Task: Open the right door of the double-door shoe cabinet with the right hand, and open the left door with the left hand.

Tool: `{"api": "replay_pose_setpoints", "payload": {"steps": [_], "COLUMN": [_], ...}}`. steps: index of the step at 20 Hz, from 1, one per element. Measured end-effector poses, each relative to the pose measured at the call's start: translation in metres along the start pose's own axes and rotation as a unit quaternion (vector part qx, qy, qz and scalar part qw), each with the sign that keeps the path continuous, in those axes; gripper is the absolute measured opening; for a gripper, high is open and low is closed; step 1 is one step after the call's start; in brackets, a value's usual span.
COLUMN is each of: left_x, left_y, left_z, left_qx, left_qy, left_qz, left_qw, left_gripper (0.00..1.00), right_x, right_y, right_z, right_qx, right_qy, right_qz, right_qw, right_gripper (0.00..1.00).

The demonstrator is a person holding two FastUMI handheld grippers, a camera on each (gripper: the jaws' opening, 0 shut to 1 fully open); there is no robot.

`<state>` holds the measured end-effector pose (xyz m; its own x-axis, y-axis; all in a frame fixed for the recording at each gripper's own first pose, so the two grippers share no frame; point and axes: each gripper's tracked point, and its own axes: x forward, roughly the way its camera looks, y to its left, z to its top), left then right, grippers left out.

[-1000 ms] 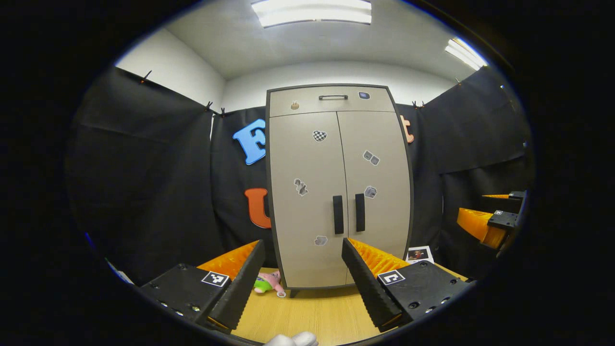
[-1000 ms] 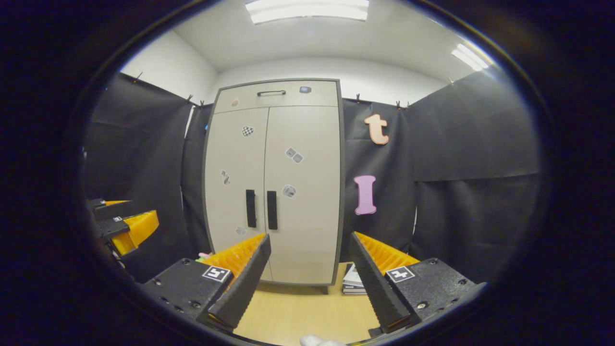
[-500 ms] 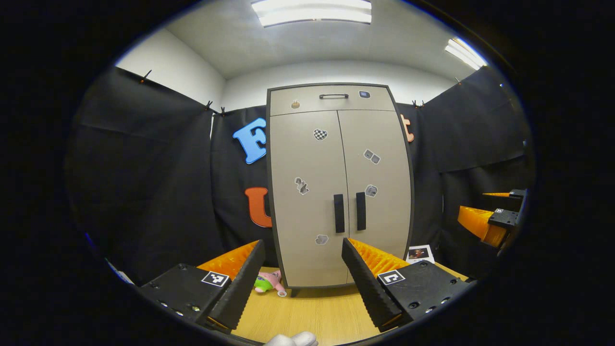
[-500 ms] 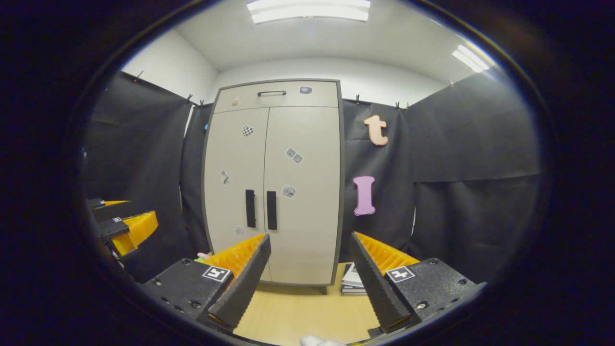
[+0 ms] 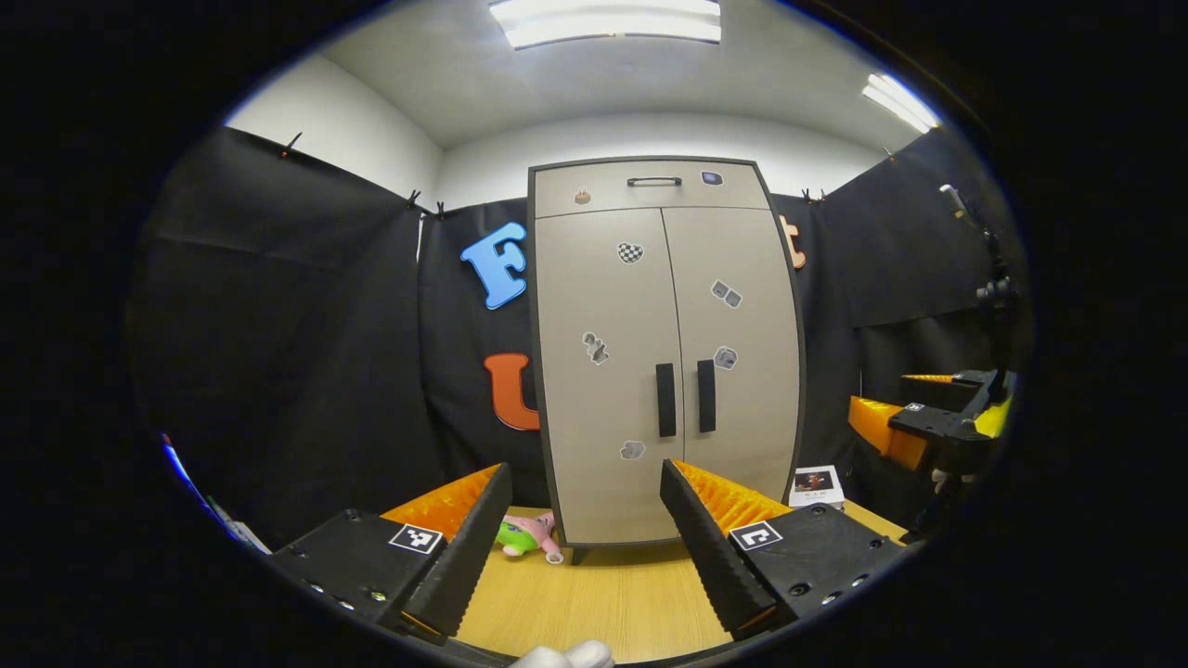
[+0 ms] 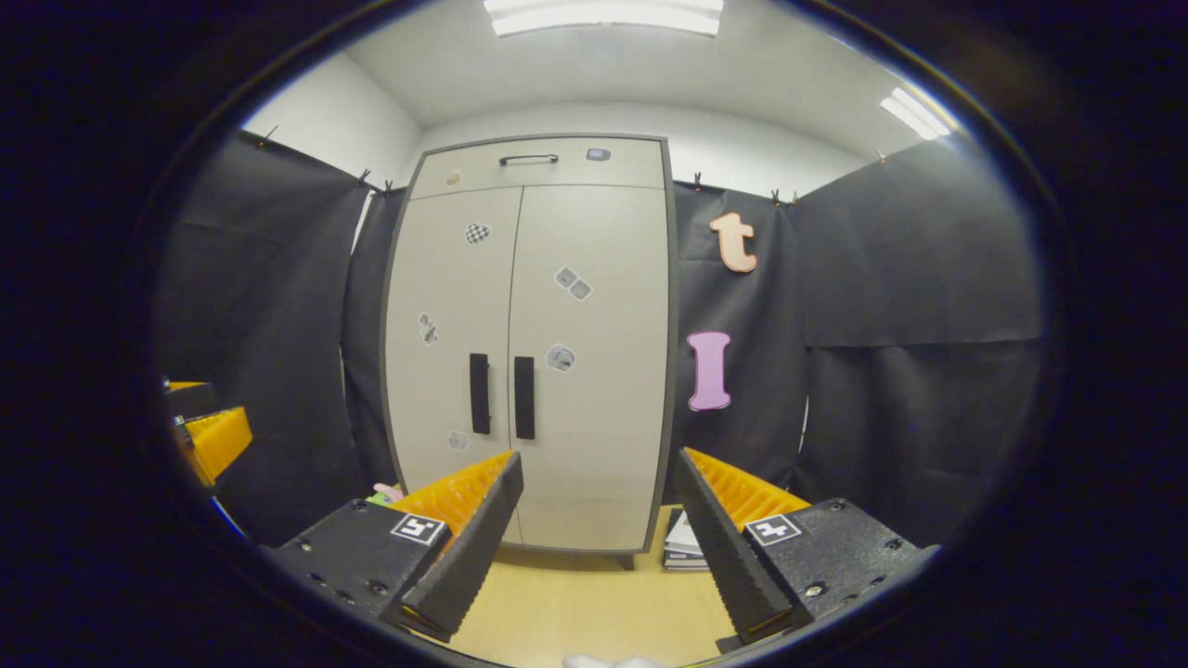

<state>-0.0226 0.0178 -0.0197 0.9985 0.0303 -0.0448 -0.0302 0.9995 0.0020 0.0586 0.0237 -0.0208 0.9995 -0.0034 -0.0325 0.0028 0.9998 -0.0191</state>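
Two closed doors (image 5: pixel 608 371), two handles (image 5: pixel 665 400); both grippers (image 5: pixel 575 547) (image 6: pixel 599 547) have fingers spread wide, holding nothing.

Bright, even overhead light; sharp fisheye pictures.
Ceiling light panels (image 5: pixel 605 22) (image 6: pixel 603 16) glow almost white, with a second strip (image 5: pixel 898 100) off to the side. The shoe cabinet (image 5: pixel 664 353) (image 6: pixel 529 343) is evenly lit, its sides bowed by the lens, with a soft shadow on the floor (image 5: pixel 603 603) beneath. Focus stays crisp; the edges darken.
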Motion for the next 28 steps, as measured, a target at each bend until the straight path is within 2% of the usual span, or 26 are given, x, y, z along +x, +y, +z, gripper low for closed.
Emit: {"api": "replay_pose_setpoints", "payload": {"steps": [7, 11, 18, 19, 20, 23, 24, 25, 28], "left_x": [-0.006, -0.009, -0.012, -0.012, -0.012, -0.011, -0.011, -0.011, -0.010], "left_y": [0.019, 0.024, 0.028, 0.029, 0.029, 0.032, 0.032, 0.032, 0.035], "left_z": [-0.016, -0.016, -0.020, -0.020, -0.020, -0.022, -0.022, -0.022, -0.022], "left_qx": [0.007, 0.008, 0.010, 0.012, 0.012, 0.014, 0.014, 0.013, 0.014], "left_qy": [0.020, 0.023, 0.021, 0.023, 0.024, 0.030, 0.032, 0.033, 0.032], "left_qz": [0.052, 0.086, 0.121, 0.124, 0.128, 0.138, 0.141, 0.142, 0.148], "left_qw": [0.998, 0.996, 0.992, 0.992, 0.991, 0.990, 0.989, 0.989, 0.988], "left_gripper": [0.96, 0.96, 0.96, 0.96, 0.96, 0.96, 0.96, 0.96, 0.96], "right_x": [0.103, 0.172, 0.259, 0.268, 0.276, 0.291, 0.294, 0.297, 0.300], "right_y": [0.043, 0.062, 0.093, 0.097, 0.099, 0.102, 0.102, 0.100, 0.104], "right_z": [-0.007, -0.009, -0.013, -0.014, -0.012, -0.009, -0.009, -0.008, -0.007], "right_qx": [0.003, 0.022, 0.020, 0.023, 0.024, 0.030, 0.033, 0.036, 0.034], "right_qy": [0.007, 0.015, 0.029, 0.029, 0.028, 0.033, 0.035, 0.034, 0.038], "right_qz": [0.041, 0.048, 0.053, 0.055, 0.053, 0.045, 0.042, 0.036, 0.032], "right_qw": [0.999, 0.999, 0.998, 0.998, 0.998, 0.998, 0.998, 0.998, 0.998], "right_gripper": [1.00, 1.00, 0.87, 0.82, 0.82, 0.65, 0.65, 0.55, 0.37]}}
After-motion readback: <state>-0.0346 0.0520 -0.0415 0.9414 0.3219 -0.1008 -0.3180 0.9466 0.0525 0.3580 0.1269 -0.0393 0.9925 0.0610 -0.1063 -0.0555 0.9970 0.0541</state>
